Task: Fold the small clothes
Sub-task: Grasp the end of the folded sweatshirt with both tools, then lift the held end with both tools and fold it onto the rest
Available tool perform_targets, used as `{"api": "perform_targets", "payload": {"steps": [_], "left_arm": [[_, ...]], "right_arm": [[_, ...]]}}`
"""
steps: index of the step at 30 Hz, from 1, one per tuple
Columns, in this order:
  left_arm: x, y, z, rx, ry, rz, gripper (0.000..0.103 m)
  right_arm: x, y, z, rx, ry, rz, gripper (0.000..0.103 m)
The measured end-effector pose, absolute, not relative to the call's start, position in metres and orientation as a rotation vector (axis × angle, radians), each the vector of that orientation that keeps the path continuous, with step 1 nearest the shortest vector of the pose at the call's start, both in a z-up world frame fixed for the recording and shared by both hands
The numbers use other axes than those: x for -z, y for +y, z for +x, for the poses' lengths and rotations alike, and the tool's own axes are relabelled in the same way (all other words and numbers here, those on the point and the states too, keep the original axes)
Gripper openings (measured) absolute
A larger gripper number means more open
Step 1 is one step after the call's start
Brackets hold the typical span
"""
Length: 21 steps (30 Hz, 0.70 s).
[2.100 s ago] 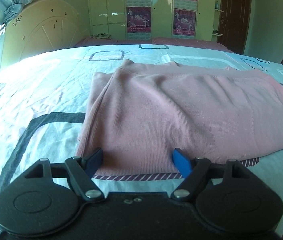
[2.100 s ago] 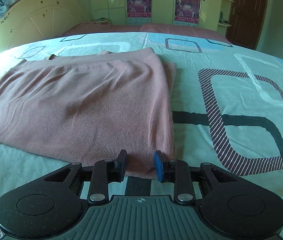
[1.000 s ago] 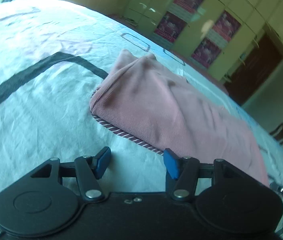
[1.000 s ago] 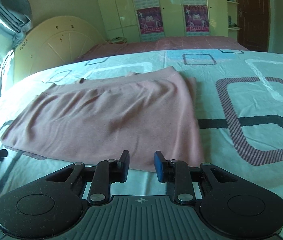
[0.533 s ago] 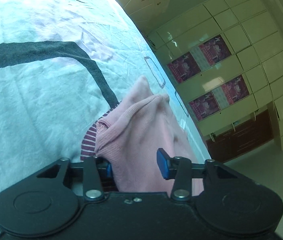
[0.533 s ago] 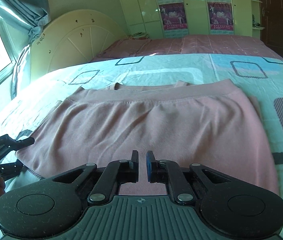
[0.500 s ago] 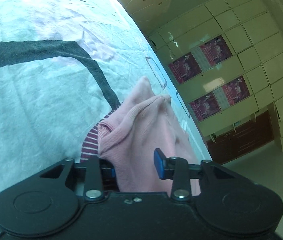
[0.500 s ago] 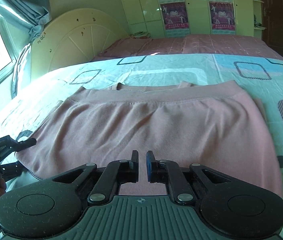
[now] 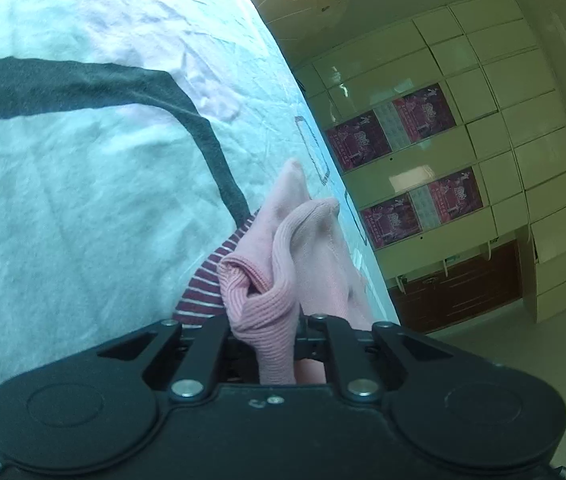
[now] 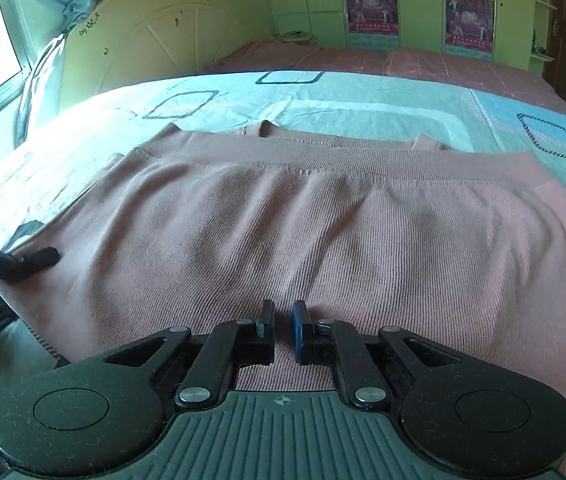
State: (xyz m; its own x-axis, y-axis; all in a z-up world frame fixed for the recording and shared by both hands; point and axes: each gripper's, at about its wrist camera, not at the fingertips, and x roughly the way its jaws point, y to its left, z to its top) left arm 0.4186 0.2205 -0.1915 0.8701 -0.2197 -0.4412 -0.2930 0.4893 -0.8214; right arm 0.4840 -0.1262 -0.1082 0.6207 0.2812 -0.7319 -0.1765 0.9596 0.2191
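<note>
Pink garment corner is clamped in left gripper, jaws just closed. Right gripper is nearly shut over garment on bed; grip cannot be told. Poster writing is illegible.

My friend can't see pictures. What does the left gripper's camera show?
The left gripper is shut on a bunched corner of the pink garment, lying on a pale patterned bedsheet. Cream cupboards with posters stand behind.
</note>
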Motion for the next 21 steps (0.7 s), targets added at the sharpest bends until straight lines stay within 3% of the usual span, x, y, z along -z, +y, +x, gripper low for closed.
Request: {"api": "perform_targets", "payload": {"steps": [7, 14, 17, 21], "left_arm": [[0.167, 0.208, 0.418, -0.054, 0.524, -1.006, 0.007], [0.073, 0.131, 0.436, 0.095, 0.444, -0.823, 0.007], [0.041, 0.064, 0.454, 0.172, 0.477, -0.688, 0.007], [0.029, -0.046, 0.478, 0.276, 0.554, -0.478, 0.007]], "right_arm": [[0.119, -0.128, 0.478, -0.296, 0.851, 0.081, 0.008], [0.134, -0.111, 0.458, -0.328, 0.701, -0.137, 0.008], [0.123, -0.160, 0.466, -0.372, 0.758, 0.156, 0.009], [0.099, -0.272, 0.435, -0.249, 0.664, 0.437, 0.009]]}}
